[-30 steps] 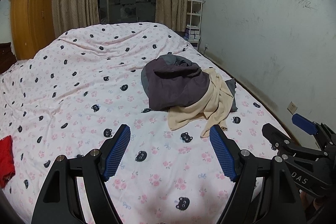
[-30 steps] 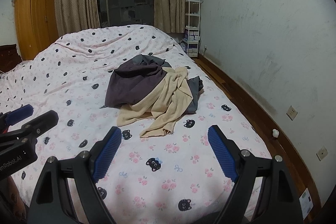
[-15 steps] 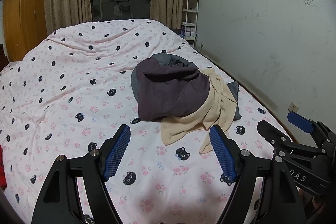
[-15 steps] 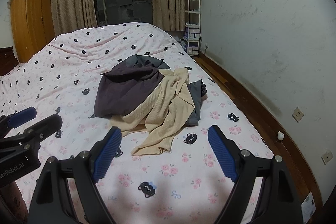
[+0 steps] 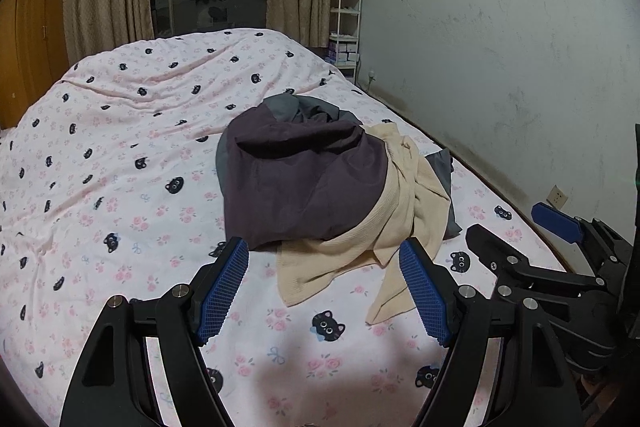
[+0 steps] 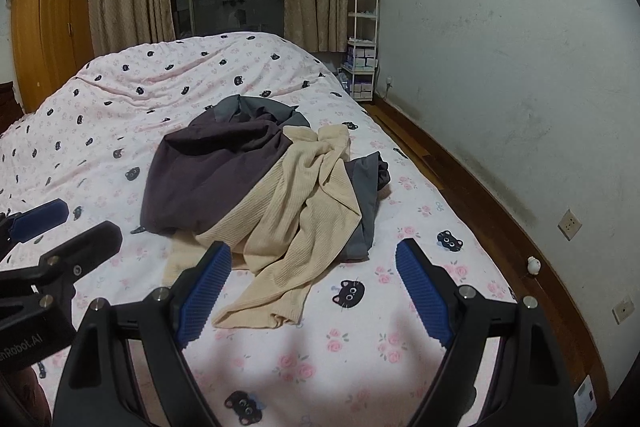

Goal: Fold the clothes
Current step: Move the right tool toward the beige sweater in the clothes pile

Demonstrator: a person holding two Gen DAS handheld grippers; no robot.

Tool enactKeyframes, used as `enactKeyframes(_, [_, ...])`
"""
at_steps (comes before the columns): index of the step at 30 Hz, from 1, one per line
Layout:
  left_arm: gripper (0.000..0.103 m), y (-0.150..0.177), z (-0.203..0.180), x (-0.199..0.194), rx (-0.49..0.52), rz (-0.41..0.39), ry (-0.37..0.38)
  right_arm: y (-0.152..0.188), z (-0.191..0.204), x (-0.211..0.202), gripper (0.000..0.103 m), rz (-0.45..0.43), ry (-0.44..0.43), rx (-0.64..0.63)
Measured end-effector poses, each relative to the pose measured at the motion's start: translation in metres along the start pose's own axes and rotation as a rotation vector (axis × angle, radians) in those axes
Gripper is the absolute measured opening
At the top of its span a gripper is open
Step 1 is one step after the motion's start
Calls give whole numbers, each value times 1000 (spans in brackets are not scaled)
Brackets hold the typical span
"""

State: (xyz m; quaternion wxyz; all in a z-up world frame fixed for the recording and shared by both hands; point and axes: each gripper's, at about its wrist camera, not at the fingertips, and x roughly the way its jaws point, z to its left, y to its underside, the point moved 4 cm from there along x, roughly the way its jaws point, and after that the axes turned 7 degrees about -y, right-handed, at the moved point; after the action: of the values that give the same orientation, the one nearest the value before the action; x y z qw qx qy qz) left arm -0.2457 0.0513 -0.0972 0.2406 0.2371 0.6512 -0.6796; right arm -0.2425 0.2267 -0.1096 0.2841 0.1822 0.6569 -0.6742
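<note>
A heap of clothes lies on the bed: a dark purple garment (image 5: 304,183) on top, a cream ribbed knit (image 5: 400,223) spilling toward me, and a grey garment (image 5: 308,107) underneath. In the right wrist view they show as purple (image 6: 216,171), cream (image 6: 304,211) and grey (image 6: 366,195). My left gripper (image 5: 324,287) is open and empty just short of the heap's near edge. My right gripper (image 6: 312,287) is open and empty over the cream knit's near end. Each gripper shows in the other's view, the right (image 5: 532,239) and the left (image 6: 60,227).
The bed (image 5: 120,187) has a pink cover with black cat faces. A white wall (image 5: 500,47) runs along the right, with a strip of wooden floor (image 6: 460,187). A white shelf rack (image 6: 364,39), curtains and a wooden wardrobe (image 6: 48,35) stand beyond.
Both grippers have moved forward toward the clothes heap, which looms larger and nearer. Both stay open. The clothes have not moved.
</note>
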Motion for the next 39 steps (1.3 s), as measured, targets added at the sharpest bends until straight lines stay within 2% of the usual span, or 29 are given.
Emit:
enactKeyframes(4, [74, 0, -5, 11, 7, 6, 1, -1, -7, 18, 86, 17, -32, 16])
enactKeyframes(10, [74, -4, -9, 21, 12, 4, 0, -5, -15, 48, 76, 38, -35, 0])
enactKeyframes(17, [74, -6, -15, 33, 15, 10, 5, -11, -27, 83, 74, 57, -56, 3])
enactKeyframes(20, [74, -6, -17, 37, 15, 11, 9, -14, -35, 100, 66, 76, -62, 10])
enactKeyframes(27, [74, -6, -27, 50, 36, 7, 28, -20, -53, 133, 57, 109, -63, 37])
enactKeyframes(36, [74, 0, -36, 68, 46, 25, 57, -22, -69, 156, 55, 134, -109, 80])
enactKeyframes(39, [74, 3, -38, 73, 46, 32, 65, -20, -70, 161, 48, 147, -126, 80])
